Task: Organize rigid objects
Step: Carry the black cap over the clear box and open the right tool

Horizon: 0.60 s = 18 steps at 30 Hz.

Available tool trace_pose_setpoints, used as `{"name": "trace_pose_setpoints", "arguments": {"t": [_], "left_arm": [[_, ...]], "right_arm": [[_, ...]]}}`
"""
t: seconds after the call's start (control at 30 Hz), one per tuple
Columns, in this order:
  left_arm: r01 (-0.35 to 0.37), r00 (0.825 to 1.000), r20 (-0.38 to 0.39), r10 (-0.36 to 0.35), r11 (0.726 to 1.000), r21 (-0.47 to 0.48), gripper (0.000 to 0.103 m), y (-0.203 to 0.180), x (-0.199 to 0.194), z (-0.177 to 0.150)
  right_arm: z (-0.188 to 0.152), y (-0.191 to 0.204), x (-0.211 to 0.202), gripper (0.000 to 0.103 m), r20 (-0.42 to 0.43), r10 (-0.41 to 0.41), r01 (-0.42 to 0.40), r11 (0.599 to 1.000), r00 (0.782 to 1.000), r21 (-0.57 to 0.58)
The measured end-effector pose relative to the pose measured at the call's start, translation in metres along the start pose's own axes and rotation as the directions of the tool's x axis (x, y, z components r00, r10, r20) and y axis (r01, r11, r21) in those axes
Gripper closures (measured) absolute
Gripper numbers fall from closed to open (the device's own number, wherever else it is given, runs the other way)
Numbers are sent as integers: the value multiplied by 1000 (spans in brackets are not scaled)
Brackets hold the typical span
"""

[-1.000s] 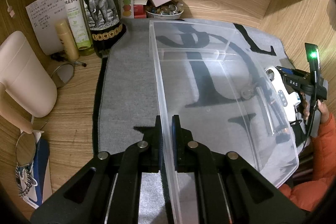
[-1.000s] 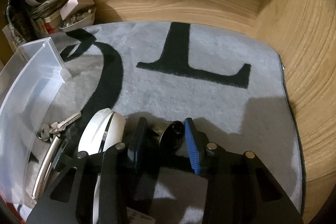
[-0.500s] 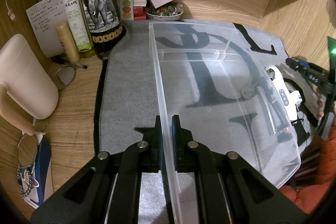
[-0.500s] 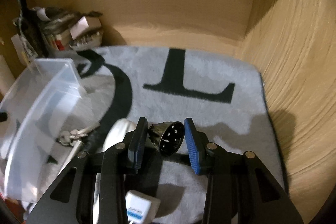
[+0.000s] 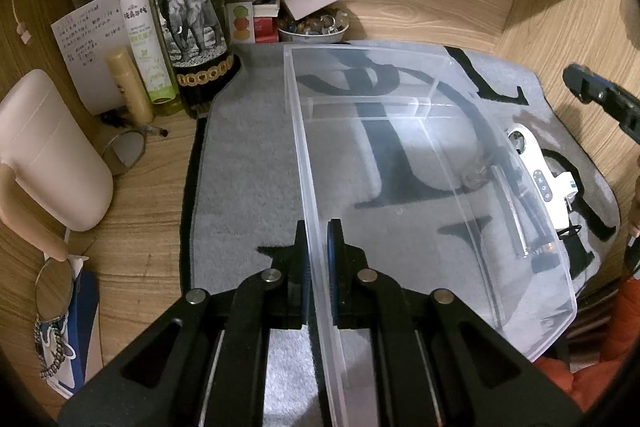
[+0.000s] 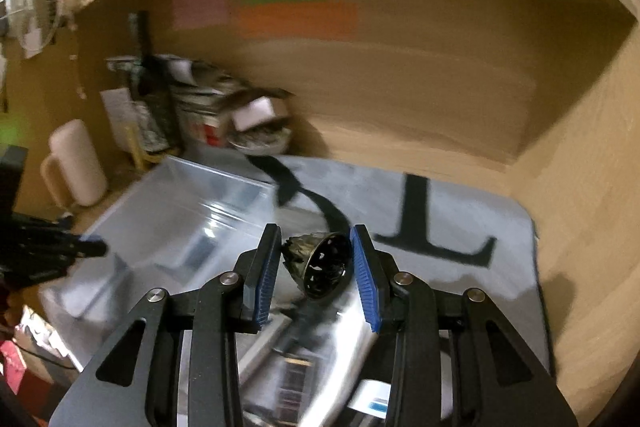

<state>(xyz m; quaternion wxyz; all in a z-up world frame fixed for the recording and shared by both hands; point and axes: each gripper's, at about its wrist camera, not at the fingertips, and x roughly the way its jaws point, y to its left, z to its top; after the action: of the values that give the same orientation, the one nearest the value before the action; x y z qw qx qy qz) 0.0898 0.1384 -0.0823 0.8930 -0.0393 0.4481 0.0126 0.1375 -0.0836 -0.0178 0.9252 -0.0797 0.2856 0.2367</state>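
The right gripper (image 6: 313, 263) clamps a small dark metal cone (image 6: 320, 265), perforated and glossy, its wide mouth facing the camera, above the grey rug (image 6: 460, 267). The left gripper (image 5: 318, 247) is closed on the near wall of the clear plastic bin (image 5: 400, 155).

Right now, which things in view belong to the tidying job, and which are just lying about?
In the job:
- clear plastic bin, wall pinched by the left gripper
- dark perforated metal cup, held in the right gripper
- white remote on the grey mat

Lying about:
- elephant-label wine bottle
- green spray bottle
- bowl of beads
- pink jug
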Motion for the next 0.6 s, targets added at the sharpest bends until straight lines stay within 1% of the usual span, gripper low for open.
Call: {"name": "trace_pose_setpoints", "arguments": {"t": [0.13,0.27,0.43,0.6], "left_arm": [[0,1000,7,0,1000,2,96,-1,0,-1],[6,1000,9,-6,1000,2,96,-1,0,-1],[13,1000,14,-13,1000,-2,96,0,0,-1],[19,1000,18,-19,1000,-5,96,0,0,-1]], "right_arm": [[8,24,5,70,15,58,-57,998,998,-37],[11,45,12,70,8,104,-103,992,995,-67],[13,67,30,70,-31,150,-152,984,988,-96],[10,89,50,70,-88,188,-198,972,978,-128]]}}
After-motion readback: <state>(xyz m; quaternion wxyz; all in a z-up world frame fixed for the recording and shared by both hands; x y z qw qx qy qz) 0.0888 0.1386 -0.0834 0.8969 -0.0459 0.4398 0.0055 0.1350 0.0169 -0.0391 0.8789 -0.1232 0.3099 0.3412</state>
